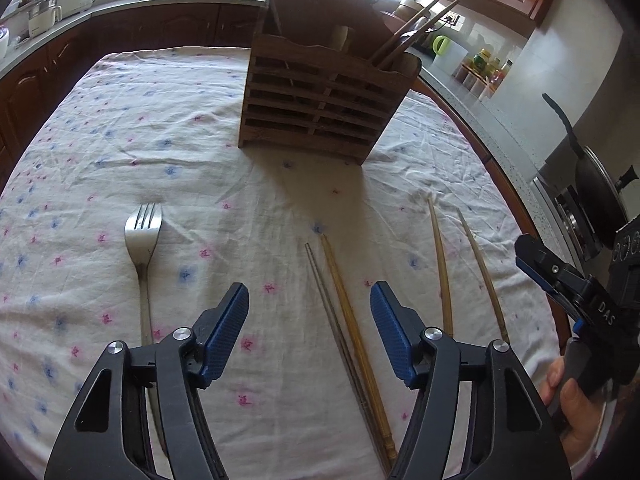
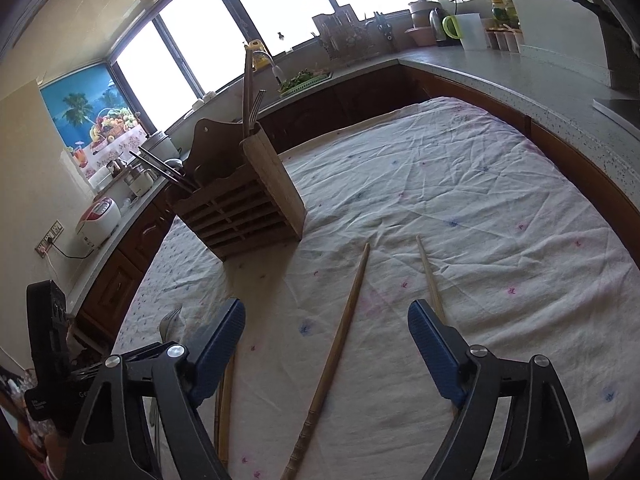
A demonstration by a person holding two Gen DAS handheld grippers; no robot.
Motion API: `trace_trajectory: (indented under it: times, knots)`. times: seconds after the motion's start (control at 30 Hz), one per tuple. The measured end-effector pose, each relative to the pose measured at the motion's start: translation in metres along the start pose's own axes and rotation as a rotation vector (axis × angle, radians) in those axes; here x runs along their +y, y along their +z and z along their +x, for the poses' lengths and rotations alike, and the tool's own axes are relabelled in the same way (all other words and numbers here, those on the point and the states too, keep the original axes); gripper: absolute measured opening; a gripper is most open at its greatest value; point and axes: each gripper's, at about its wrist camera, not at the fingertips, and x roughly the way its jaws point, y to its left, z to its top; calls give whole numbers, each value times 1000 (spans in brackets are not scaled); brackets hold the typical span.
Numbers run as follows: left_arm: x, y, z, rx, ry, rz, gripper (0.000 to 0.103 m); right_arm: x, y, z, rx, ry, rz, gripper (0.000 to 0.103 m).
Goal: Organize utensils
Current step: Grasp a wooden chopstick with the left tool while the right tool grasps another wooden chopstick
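On the flowered cloth (image 1: 120,140), left to right, lie a fork (image 1: 143,236), two chopsticks between the parted, empty left gripper (image 1: 310,312), then two more by the parted, empty right gripper (image 2: 326,332). Behind them stands the wooden holder (image 1: 320,108).

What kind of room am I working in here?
Most likely a home kitchen. A countertop with wooden cabinets below wraps around the cloth-covered table, a kettle and a rice cooker stand on it, and a frying pan sits on a stove at the side.
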Motion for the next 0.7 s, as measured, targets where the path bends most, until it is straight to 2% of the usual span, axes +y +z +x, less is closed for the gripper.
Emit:
trace_trajectory:
  times: [0.13,0.27,0.33,0.47,0.63,0.7]
  knots:
    - [-13,9,16,26,-27,38,48,-6,10,16,25,-8,5,62]
    - [-20,15,35,65,-38,60,36,-10,18,35,54,-23,2,51]
    - [-23,18,42,79,-40,67,35,-12,21,44,70,-27,2,46]
    - [-24,21,57,115,-27,76,34,-17,23,61,98,-44,-2,44]
    - [-31,23,61,115,-32,108,34,-20,23,82,141,-65,-20,37]
    - [-35,23,63,129,-39,129,28,-19,22,90,159,-77,-33,34]
